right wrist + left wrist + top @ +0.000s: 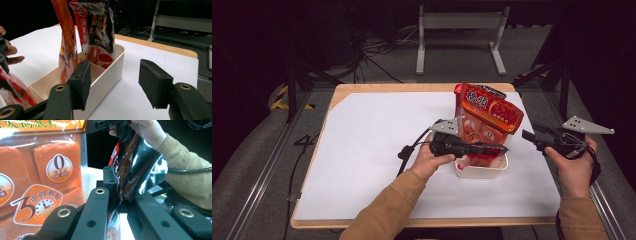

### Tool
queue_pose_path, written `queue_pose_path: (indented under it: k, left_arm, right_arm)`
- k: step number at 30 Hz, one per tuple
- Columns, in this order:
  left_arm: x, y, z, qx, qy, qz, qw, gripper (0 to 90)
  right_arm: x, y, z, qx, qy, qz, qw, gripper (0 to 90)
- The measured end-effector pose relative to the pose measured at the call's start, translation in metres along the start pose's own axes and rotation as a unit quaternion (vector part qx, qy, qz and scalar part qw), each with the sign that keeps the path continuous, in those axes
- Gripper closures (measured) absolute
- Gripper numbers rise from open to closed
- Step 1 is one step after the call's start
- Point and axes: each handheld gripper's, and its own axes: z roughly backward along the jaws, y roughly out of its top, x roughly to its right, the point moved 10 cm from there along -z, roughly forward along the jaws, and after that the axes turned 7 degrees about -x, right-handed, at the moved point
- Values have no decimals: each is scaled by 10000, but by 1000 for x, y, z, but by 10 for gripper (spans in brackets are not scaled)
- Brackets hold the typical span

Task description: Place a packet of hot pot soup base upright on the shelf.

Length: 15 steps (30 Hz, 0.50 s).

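Paper-covered table (362,150) carries 1 cream bin (482,170) with dividers, and sauce packets stand upright in its slots, so each new one has to slide in edgewise. Largest is the orange packet (487,117), filling the far side and crowding the way in. The left gripper (499,148) has its jaws clamped on a dark red pouch (132,167), held over the bin's near end. The right gripper (528,135) waits just beside the bin, jaws apart and holding nothing.
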Motion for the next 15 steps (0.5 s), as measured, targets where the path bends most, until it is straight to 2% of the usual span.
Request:
queue_pose_path:
  k: [3,5,6,9,13,15]
  left_arm:
    - [-1,-2,-2,-29,45,48,10000,830]
    - [-3,-4,-5,-111,177,149,9997,716]
    - [-2,-5,-6,-123,119,242,9996,680]
    - [-1,-6,-6,-191,163,241,9994,642]
    - [-2,-5,-4,-152,173,287,9993,609]
    - [-2,-5,-3,-169,197,323,9991,557]
  right_arm:
    - [0,0,0,0,4,0,10000,436]
    - [0,0,0,1,7,0,10000,435]
    - [0,0,0,1,9,-2,10000,435]
    - [0,-1,0,-12,12,-19,10000,432]
    - [0,-1,-2,-17,11,17,10000,429]
    - [0,-1,-2,-36,8,6,10000,427]
